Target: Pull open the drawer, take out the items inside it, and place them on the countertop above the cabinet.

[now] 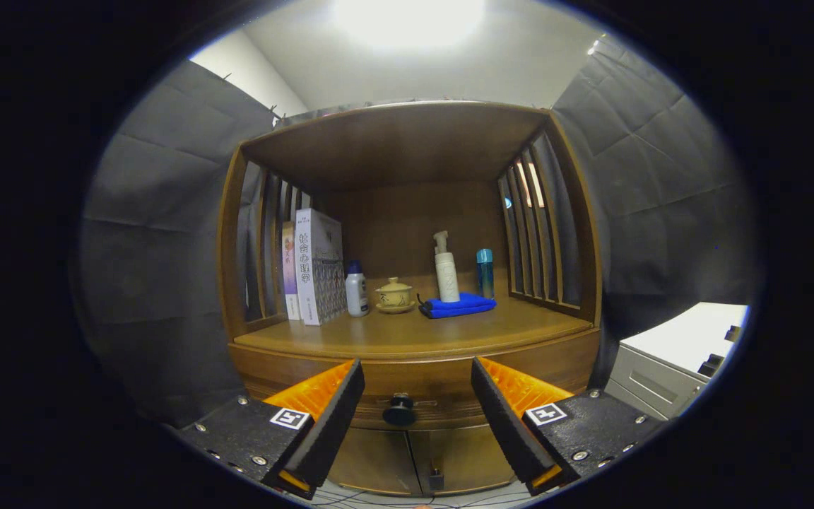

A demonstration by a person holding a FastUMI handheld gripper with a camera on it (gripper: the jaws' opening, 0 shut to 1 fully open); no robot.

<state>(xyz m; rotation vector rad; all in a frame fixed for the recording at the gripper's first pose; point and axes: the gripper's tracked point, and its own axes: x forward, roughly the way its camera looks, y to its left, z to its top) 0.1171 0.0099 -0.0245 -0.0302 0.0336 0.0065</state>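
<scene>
Between the fingers of the gripper (417, 406), which are spread wide and grasp nothing, sits the dark round knob (400, 410) of the closed drawer (442, 389), a little beyond the fingertips and not touched by them. Above the drawer runs the wooden countertop (407, 332) of the cabinet (407, 452), carrying upright books (314, 265), a small white bottle (356, 288), a lidded cup (394, 295), a folded blue cloth (458, 306), a pump bottle (446, 268) and a blue-capped bottle (485, 272). Off to the right, well apart from the cabinet, stands a white unit (675, 360).
</scene>
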